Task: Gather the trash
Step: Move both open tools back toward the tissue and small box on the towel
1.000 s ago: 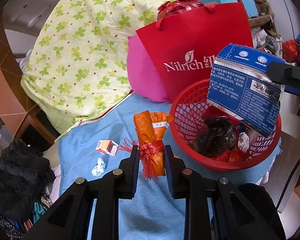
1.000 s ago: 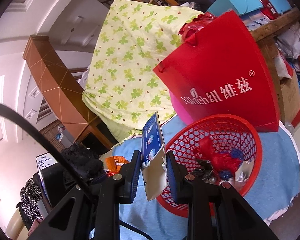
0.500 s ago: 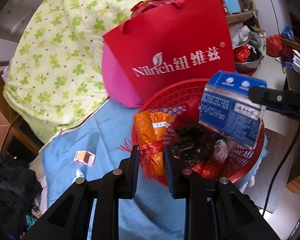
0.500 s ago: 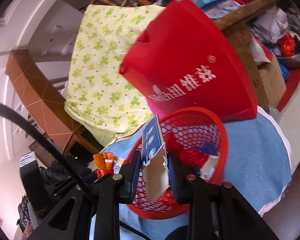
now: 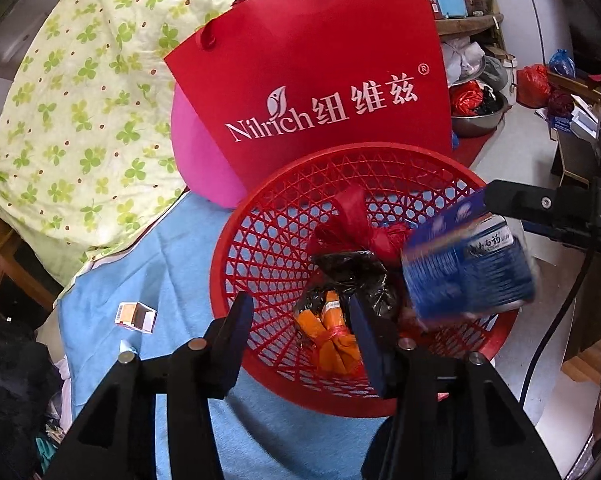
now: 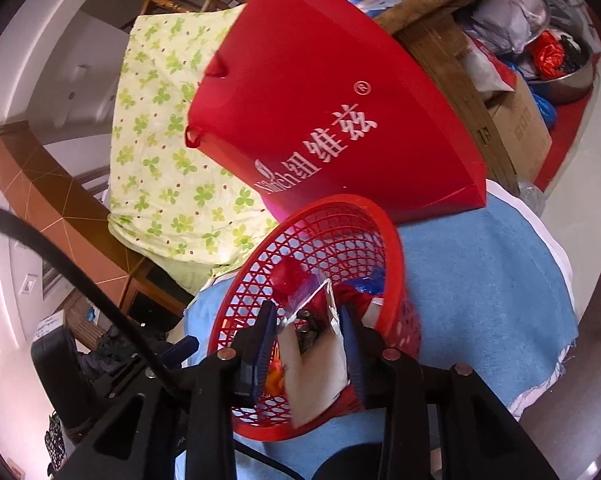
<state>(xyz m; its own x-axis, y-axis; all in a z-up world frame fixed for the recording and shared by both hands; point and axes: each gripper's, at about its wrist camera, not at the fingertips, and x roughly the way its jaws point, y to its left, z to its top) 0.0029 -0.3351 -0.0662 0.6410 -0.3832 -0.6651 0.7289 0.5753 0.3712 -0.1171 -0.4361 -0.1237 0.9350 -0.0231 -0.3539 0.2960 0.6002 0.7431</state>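
Since the earlier frames, both grippers had been carried over the round red plastic mesh basket [image 5: 260, 248] and spread apart, so that each piece of trash had been let go.

Left wrist view: the left gripper [image 5: 300, 326] was seen released, with its jaws wide. The orange wrapper bundle tied with red string [image 5: 332, 336] lay loose at 6 o'clock inside the basket, against a crumpled black plastic bag [image 5: 352, 272]. At 3 o'clock the blue printed carton [image 5: 468, 264] was blurred, seemingly mid-fall. A small orange-and-white box [image 5: 136, 316] was left at 9 o'clock on the blue cloth [image 5: 140, 248].

Right wrist view: the right gripper [image 6: 308, 340] was seen opened, the carton's pale torn end [image 6: 312, 376] standing slack between the jaws above the basket [image 6: 260, 252].

A snag was judged possible: the carton, long and stiff-looking, could be caught on the rim and tipped out onto the cloth. The wrapper bundle looked soft, crinkled and light.
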